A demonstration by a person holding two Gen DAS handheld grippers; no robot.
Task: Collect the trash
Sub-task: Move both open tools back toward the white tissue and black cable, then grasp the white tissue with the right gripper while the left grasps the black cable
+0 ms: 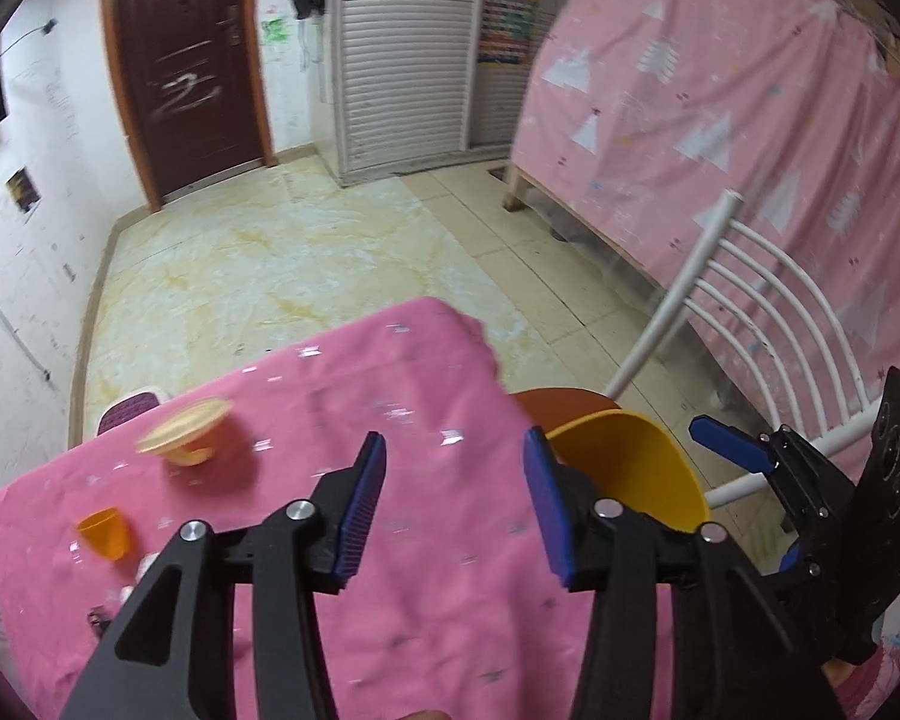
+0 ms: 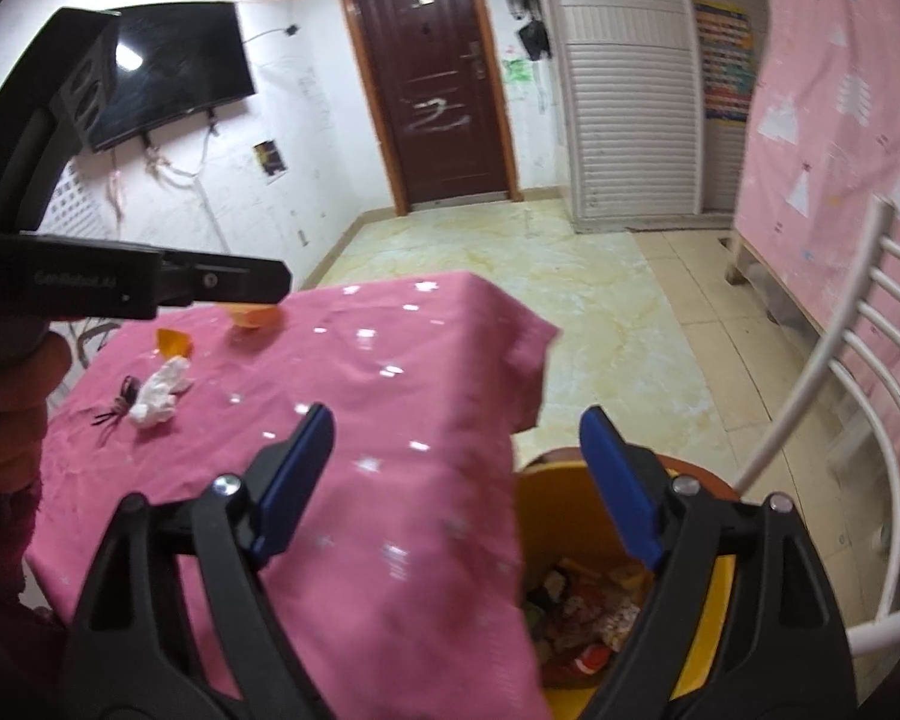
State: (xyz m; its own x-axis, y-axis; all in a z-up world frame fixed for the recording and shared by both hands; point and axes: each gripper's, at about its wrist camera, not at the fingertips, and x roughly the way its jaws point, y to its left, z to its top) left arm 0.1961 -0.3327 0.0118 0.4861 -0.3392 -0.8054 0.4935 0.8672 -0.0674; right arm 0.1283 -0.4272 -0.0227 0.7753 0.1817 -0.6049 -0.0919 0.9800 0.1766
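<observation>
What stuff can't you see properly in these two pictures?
- Trash inside the yellow bin: in the right wrist view, a blurred jumble partly behind the right gripper; items unidentifiable.
- Crumpled white tissue and the dark thing beside it: left wrist view, almost hidden behind the left gripper.
- Orange cup and the round lid-like piece: motion-blurred; contents unclear.

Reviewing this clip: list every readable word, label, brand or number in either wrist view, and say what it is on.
"GenRobot.AI", faint raised lettering on the black body of the left gripper, seen from the right wrist view; reading is uncertain.
Colourful poster by the louvred cabinet: rows of print, too small and blurred to read.
White scrawl on the brown door: chalk-like marks, no clear word.
Nothing else is legible in either view.
</observation>
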